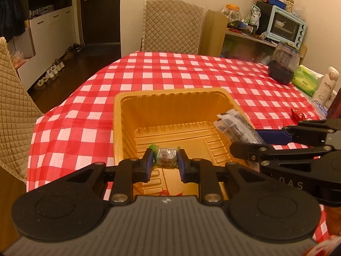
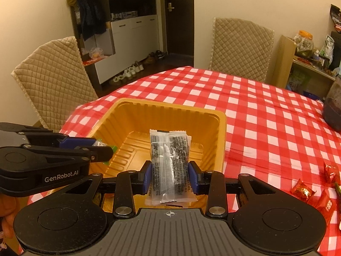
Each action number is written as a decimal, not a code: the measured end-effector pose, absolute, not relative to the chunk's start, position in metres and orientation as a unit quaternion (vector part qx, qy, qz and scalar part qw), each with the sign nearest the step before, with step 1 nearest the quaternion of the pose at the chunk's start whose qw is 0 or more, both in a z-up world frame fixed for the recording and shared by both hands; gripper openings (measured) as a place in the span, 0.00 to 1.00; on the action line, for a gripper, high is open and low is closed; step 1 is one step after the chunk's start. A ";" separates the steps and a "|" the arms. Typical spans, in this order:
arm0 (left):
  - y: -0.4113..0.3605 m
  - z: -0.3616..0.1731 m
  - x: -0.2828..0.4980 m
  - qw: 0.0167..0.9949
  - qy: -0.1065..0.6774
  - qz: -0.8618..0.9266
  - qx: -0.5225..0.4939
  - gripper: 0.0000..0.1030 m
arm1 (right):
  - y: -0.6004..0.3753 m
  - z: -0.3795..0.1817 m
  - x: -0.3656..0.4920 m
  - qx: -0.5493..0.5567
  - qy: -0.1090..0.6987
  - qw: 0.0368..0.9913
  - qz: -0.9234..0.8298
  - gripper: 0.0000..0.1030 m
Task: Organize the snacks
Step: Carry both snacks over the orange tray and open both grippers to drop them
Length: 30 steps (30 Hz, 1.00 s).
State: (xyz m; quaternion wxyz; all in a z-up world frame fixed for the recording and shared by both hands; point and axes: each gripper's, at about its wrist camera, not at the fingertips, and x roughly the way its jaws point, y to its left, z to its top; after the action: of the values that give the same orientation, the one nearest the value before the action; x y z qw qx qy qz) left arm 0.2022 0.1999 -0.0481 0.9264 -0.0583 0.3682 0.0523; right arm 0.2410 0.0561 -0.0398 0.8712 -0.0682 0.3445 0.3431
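Left wrist view: the left hand-held gripper (image 1: 166, 161) pinches a small green-ended candy (image 1: 166, 157) over the gold tray (image 1: 170, 96); the right hand-held gripper (image 2: 169, 176) clamps a clear snack packet (image 2: 169, 162).

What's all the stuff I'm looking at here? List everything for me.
tray: one, golden, middle of table
small snack: one, green-ended wrapper, held over tray
long packet: one, clear with black print, held over tray
red candies: several, on cloth right of tray
tablecloth: one, red-white check
chairs: two, beige quilted
toaster oven: one, pale blue, shelf
left gripper: black, blue pads
right gripper: same
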 end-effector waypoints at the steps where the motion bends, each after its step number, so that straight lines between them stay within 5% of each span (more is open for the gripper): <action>1: 0.200 -0.049 0.203 0.926 0.369 0.052 -0.059 0.21 | 0.057 -0.041 0.243 -0.067 0.346 0.871 0.342 0.36; 6: 0.200 -0.052 0.206 0.926 0.369 0.056 -0.060 0.23 | 0.058 -0.041 0.244 -0.064 0.349 0.869 0.344 0.36; 9: 0.202 -0.052 0.205 0.926 0.366 0.063 -0.063 0.36 | 0.058 -0.040 0.244 -0.063 0.349 0.870 0.344 0.36; 25: 0.209 -0.052 0.198 0.925 0.368 0.075 -0.062 0.36 | 0.058 -0.037 0.242 -0.034 0.347 0.866 0.359 0.36; 30: 0.209 -0.052 0.198 0.925 0.368 0.075 -0.061 0.36 | 0.051 -0.033 0.246 0.002 0.342 0.866 0.364 0.59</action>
State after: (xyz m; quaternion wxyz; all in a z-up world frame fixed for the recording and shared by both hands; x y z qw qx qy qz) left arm 0.1979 0.2086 -0.0520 0.9248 -0.0613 0.3679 0.0749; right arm 0.2462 0.0510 -0.0335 0.8662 0.0020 0.3425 0.3638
